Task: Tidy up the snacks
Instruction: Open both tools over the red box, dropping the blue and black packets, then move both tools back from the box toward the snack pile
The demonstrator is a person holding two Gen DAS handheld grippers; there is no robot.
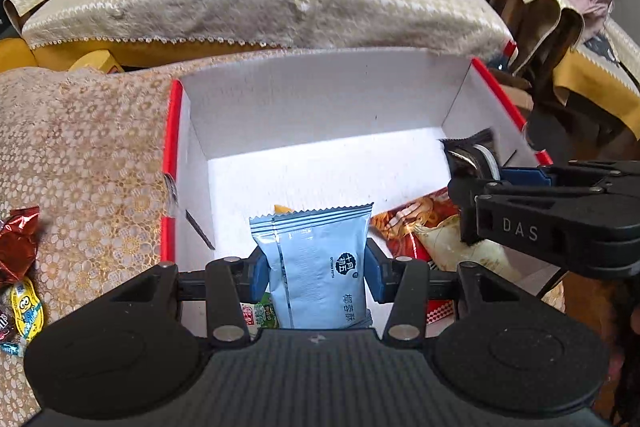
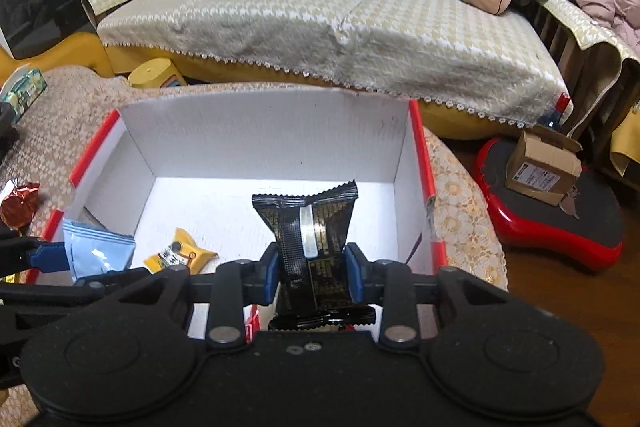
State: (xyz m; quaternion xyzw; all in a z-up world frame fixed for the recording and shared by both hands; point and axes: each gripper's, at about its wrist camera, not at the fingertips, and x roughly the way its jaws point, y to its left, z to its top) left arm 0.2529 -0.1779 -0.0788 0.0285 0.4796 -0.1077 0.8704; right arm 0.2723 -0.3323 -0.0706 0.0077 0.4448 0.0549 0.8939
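Two grippers (image 1: 316, 267) (image 2: 312, 273), each pinching a packet.

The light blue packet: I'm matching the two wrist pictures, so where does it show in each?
Left wrist view: the light blue packet is at bottom centre, clamped in the left gripper over the box.
Right wrist view: the packet is at the left edge, beside the small yellow snack.
Shared landmark: the white box with red edges.
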